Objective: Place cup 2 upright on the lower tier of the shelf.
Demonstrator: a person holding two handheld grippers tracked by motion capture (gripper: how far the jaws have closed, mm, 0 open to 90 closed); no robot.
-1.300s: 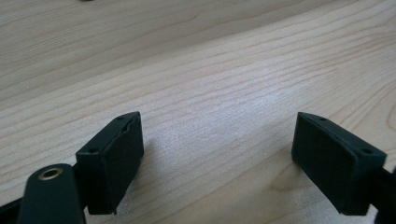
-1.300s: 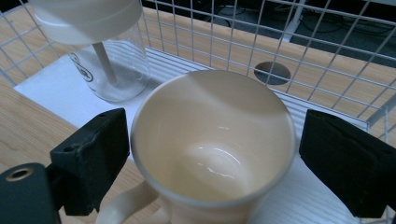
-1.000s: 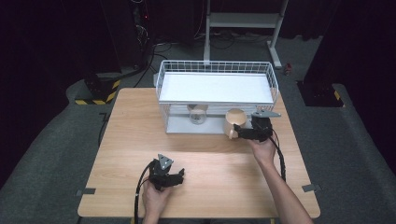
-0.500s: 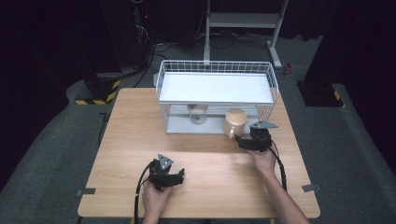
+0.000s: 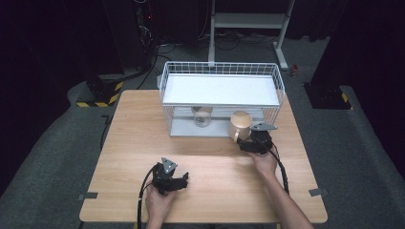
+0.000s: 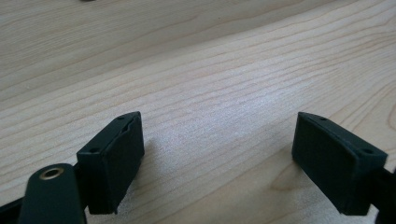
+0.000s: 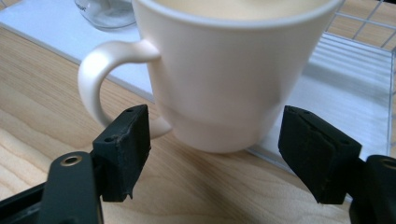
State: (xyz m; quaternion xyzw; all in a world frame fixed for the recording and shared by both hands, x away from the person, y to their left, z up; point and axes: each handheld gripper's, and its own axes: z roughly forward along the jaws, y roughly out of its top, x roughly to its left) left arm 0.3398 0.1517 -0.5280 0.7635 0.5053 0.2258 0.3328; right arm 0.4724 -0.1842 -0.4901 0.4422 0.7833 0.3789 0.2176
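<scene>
— Where's the mug (image 5: 240, 125)?
— Right of centre, upright on the worktop (image 5: 143, 143), against the wire rack (image 5: 219, 76).
— Tongs?
— Right tongs (image 5: 244, 144) gape wide just beside the mug; left tongs (image 5: 183, 180) wide, lower centre.

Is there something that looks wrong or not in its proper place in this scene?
One thing: the cream mug stands upright but half over the front edge of the wire rack's white lower shelf, partly on the table. The right gripper is open around it. Nothing spilled or broken.
</scene>
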